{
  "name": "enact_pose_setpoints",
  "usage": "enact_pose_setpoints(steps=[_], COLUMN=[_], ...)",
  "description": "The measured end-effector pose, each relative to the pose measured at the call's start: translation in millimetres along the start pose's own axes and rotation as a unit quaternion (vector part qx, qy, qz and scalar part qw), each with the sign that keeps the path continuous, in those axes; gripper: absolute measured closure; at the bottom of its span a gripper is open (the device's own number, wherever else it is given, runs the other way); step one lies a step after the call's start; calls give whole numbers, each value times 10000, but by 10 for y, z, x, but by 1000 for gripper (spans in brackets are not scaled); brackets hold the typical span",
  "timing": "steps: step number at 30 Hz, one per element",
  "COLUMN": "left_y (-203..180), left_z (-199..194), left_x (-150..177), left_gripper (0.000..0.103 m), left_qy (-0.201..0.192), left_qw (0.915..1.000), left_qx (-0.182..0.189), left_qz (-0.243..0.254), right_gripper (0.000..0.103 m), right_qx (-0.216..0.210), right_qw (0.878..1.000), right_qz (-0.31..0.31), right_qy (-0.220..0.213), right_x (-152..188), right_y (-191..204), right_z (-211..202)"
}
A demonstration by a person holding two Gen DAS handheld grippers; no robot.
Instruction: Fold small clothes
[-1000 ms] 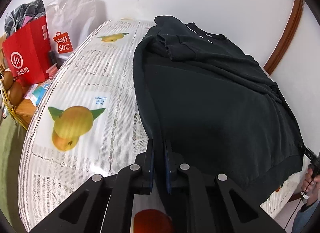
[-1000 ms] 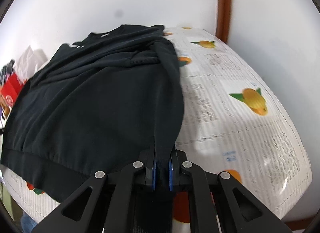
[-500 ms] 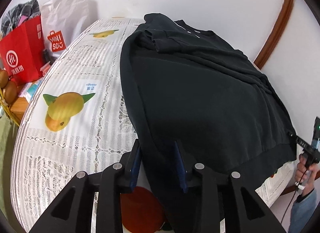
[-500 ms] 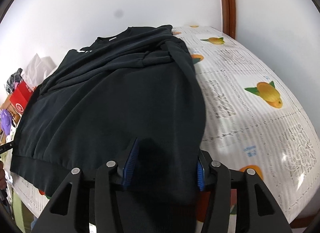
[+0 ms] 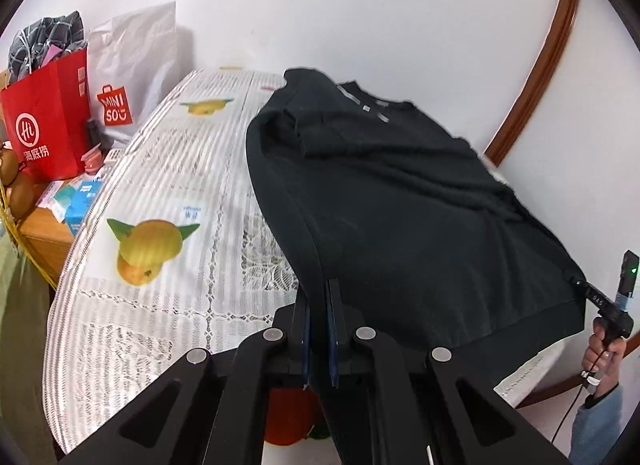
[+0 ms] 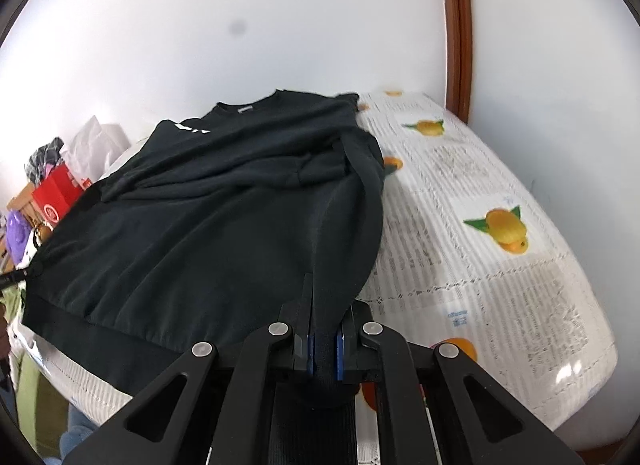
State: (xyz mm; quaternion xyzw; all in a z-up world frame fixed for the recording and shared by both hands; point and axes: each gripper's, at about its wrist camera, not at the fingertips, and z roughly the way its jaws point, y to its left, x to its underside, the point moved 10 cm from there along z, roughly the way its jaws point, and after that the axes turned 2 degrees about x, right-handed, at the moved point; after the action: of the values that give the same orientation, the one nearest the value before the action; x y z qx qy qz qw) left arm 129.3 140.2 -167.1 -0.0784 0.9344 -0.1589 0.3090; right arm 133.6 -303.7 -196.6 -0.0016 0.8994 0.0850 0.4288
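Observation:
A black sweatshirt (image 5: 400,205) (image 6: 220,217) lies spread on the table, collar toward the wall, sleeves folded in over its chest. My left gripper (image 5: 325,285) is closing on the shirt's left side edge near the hem, pads pressing the fabric, which hangs lifted off the cloth. At the opposite edge my right gripper (image 6: 326,305) is closing too, with a bunch of fabric pinched between its blue pads. The left wrist view also catches the right gripper (image 5: 600,301) at the hem's far corner, held by a hand (image 5: 604,345).
The table carries a white lace tablecloth (image 5: 160,169) (image 6: 480,265) printed with fruit. A red paper bag (image 5: 44,125) and a white shopping bag (image 5: 128,77) stand past its left end. White walls and a brown wooden frame (image 6: 454,25) close in behind.
Both grippers opened briefly half a second ago and have shut again on the shirt's side edges. Both hands have risen, lifting the edges off the table.

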Motion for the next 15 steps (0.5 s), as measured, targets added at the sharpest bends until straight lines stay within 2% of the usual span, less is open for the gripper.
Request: enact_pose_setpoints(steps=[7,15], left_y=[-34,-133], left_z=[-114,-185], left_x=[-330,-989], left_gripper=[96,96], left_qy=[-239,-735], left_qw=[9994,9972], left_qx=[186,149], left_qz=[-145,-57], right_gripper=[96,96], right_qx=[-45,-121], right_qw=[9997,9978], right_qz=[55,82], right_qy=[-247,-653], right_x=[-250,-870], right_y=[109,181], right_z=[-94,-139])
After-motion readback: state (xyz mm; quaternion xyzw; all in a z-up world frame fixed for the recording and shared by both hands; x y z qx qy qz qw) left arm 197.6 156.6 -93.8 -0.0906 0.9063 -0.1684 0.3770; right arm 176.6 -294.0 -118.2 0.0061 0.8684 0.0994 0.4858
